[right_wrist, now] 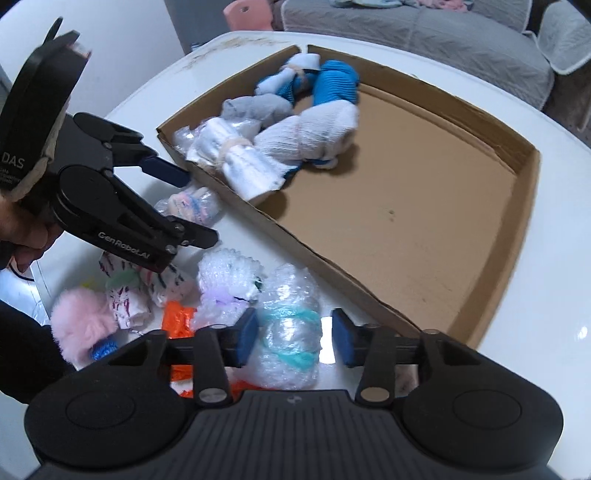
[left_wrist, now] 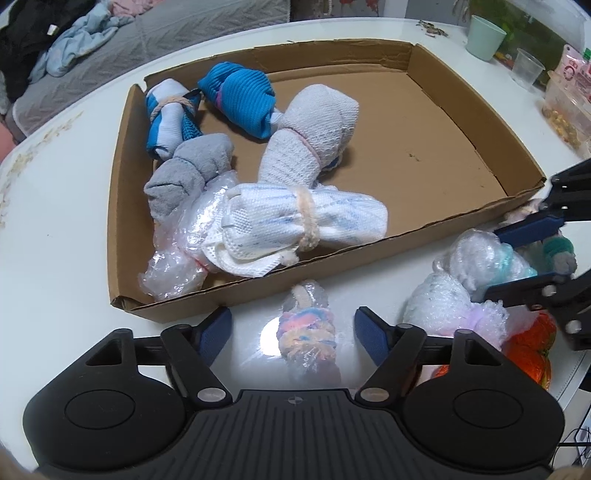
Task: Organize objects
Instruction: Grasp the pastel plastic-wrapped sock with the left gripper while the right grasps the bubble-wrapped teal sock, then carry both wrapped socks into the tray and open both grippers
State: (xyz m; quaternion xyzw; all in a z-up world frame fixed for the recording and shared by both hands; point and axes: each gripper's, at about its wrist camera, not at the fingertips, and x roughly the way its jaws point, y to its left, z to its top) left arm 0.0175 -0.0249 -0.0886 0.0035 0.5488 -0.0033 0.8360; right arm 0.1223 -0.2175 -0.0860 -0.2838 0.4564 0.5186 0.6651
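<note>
A shallow cardboard box (left_wrist: pixel 332 271) (right_wrist: pixel 314 254) lies on the white table, with several rolled sock bundles (left_wrist: pixel 306 218) in its left half. In front of it, a bubble-wrapped bundle with multicoloured yarn (left_wrist: pixel 306 325) (right_wrist: pixel 201 206) lies between the pads of my left gripper (left_wrist: pixel 293 330) (right_wrist: pixel 184 205), with gaps on both sides. My right gripper (right_wrist: pixel 295 339) (left_wrist: pixel 513 260) straddles a bubble-wrapped bundle tied with teal yarn (right_wrist: pixel 288 332) (left_wrist: pixel 476 258). Its left pad touches the wrap, and a strip of table shows at the right pad.
More bundles lie at the table's near corner: orange (left_wrist: pixel 532 347), fluffy pink (right_wrist: pixel 79 325), white with purple marks (right_wrist: pixel 140 295). A green cup (left_wrist: pixel 485 37), a clear cup (left_wrist: pixel 528 68) and a snack container (left_wrist: pixel 565 107) stand beyond the box. A grey sofa (right_wrist: pixel 424 33) lies behind.
</note>
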